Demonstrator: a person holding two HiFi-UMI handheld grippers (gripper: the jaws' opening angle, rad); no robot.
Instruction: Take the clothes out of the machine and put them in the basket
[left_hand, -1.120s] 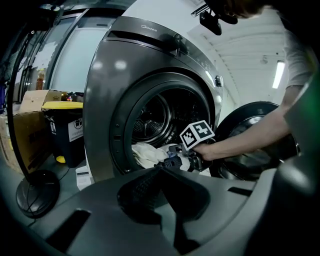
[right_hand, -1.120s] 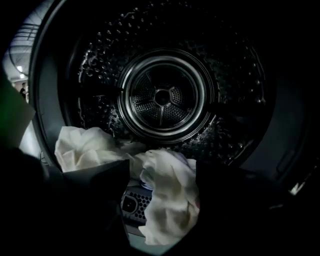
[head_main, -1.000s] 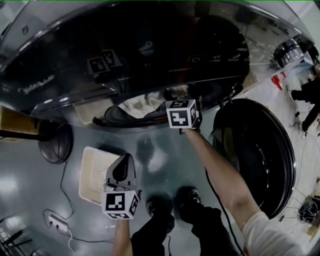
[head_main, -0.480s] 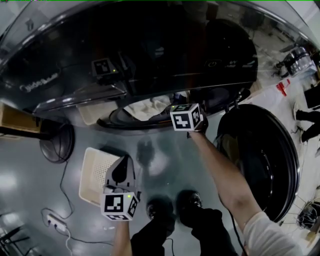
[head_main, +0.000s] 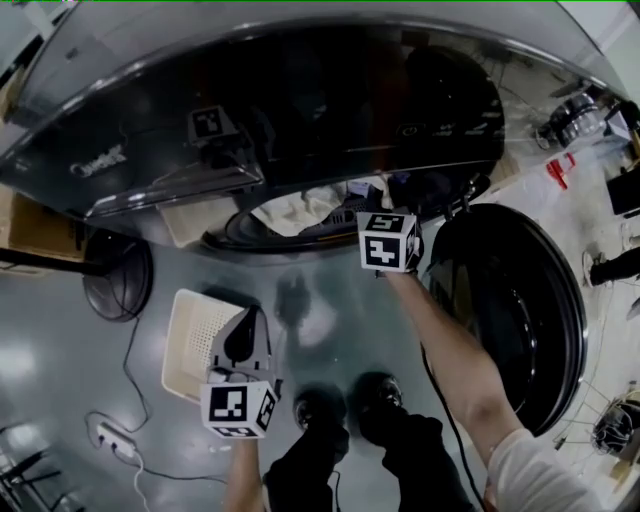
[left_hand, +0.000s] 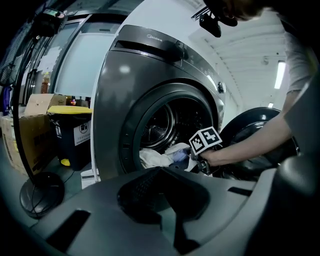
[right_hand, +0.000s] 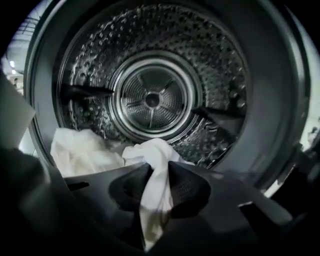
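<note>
Right gripper view: the jaws of the right gripper (right_hand: 156, 186) have just been closed on a fold of the white garment (right_hand: 150, 152), which is pinched between them, so it is judged ready to be drawn out. Soft, crumpled cloth is trailed ahead of the jaws onto the lip of the drum (right_hand: 152, 100). The left gripper (left_hand: 162, 192) is held shut and empty by the basket (head_main: 195, 340).

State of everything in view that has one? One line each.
Machine door, open.
Drum, white clothes inside.
White garment, pinched between jaws.
Right gripper, jaws have just been closing, now shut on that garment.
Left gripper, shut, nothing between.
Basket, on the floor, no clothes visible in it.
</note>
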